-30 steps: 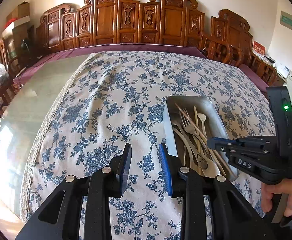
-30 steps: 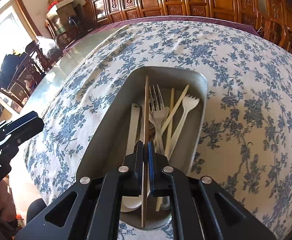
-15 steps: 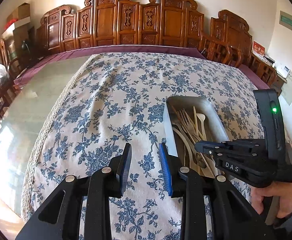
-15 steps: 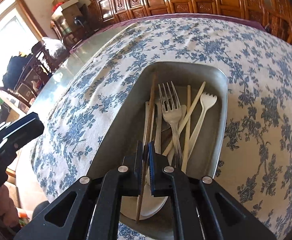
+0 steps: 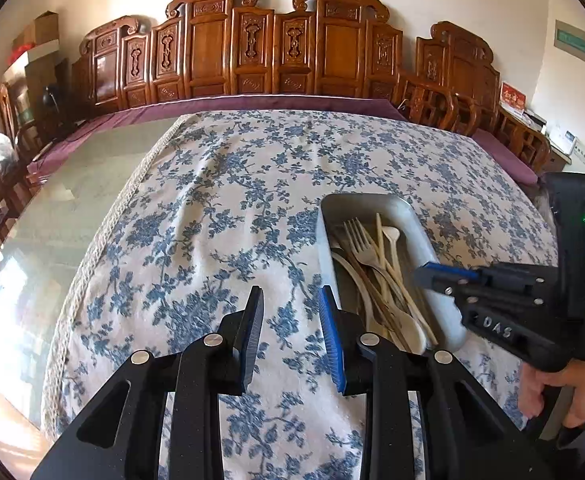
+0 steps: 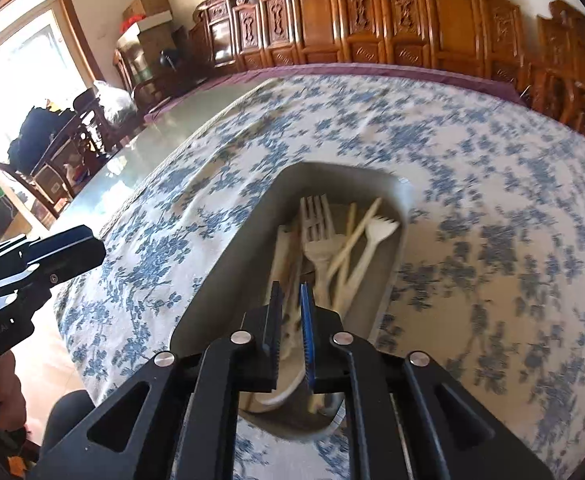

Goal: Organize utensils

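A grey metal tray (image 5: 408, 210) (image 6: 228, 264) lies on the blue-flowered tablecloth and holds forks (image 6: 318, 236), chopsticks (image 5: 382, 252) and spoons (image 5: 410, 332). My right gripper (image 6: 291, 300) hovers over the tray's near end, jaws a little apart and empty; it shows in the left wrist view (image 5: 432, 274) too. The brown chopstick (image 6: 292, 268) lies in the tray below it. My left gripper (image 5: 290, 308) is open and empty over the cloth, left of the tray.
The tablecloth (image 5: 232, 200) covers part of a glass-topped table (image 5: 76, 200). Carved wooden chairs (image 5: 272, 52) line the far side. More chairs and clutter stand at the left by the window (image 6: 52, 140).
My right gripper has opened and let the brown chopstick fall into the tray, then pulled back and up. The left gripper has stayed still.
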The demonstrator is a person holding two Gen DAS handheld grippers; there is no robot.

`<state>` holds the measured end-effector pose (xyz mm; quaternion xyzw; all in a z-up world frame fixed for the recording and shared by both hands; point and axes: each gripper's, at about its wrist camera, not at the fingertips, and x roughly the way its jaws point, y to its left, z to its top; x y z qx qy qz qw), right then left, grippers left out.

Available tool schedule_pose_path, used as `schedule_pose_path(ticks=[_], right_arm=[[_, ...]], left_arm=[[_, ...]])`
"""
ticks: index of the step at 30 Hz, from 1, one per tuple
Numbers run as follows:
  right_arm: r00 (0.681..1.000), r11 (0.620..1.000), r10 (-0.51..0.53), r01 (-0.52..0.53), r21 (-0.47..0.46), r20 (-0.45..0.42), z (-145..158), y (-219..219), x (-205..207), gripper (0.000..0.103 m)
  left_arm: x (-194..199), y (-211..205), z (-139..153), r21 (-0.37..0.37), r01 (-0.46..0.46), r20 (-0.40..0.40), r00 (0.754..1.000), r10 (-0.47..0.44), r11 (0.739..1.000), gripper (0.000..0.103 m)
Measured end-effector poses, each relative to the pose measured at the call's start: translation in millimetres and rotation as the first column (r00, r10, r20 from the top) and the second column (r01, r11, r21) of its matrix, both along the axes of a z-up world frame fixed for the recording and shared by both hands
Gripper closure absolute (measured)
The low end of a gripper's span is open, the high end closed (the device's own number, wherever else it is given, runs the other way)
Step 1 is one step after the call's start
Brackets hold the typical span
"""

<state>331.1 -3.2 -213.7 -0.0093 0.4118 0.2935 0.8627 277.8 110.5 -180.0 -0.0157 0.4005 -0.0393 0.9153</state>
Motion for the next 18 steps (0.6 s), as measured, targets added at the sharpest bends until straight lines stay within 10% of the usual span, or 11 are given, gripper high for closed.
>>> schedule_pose_path(ticks=[4, 9, 14, 18], right_arm=[[0.998, 0.999, -0.041, 0.041, 0.001, 0.047, 17, -22, -18, 0.076], [0.991, 0.996, -0.094, 0.093, 0.016, 0.100, 37, -50, -45, 0.040], [0.978, 0.989, -0.146, 0.144, 0.021, 0.151, 57, -76, -75, 0.017], [0.968, 0.983, -0.180, 0.181, 0.009, 0.177, 71, -93, -98, 0.004]], left_arm=[[-13, -6, 5, -0.007, 0.006, 0.003, 1.000, -0.006, 1.000, 0.073], [-33, -14, 16, -0.010, 0.021, 0.022, 1.000, -0.021, 1.000, 0.055], [-55, -24, 31, -0.011, 0.037, 0.052, 0.998, -0.037, 0.999, 0.020], [-69, -31, 39, -0.020, 0.062, 0.060, 0.996, -0.060, 0.998, 0.011]])
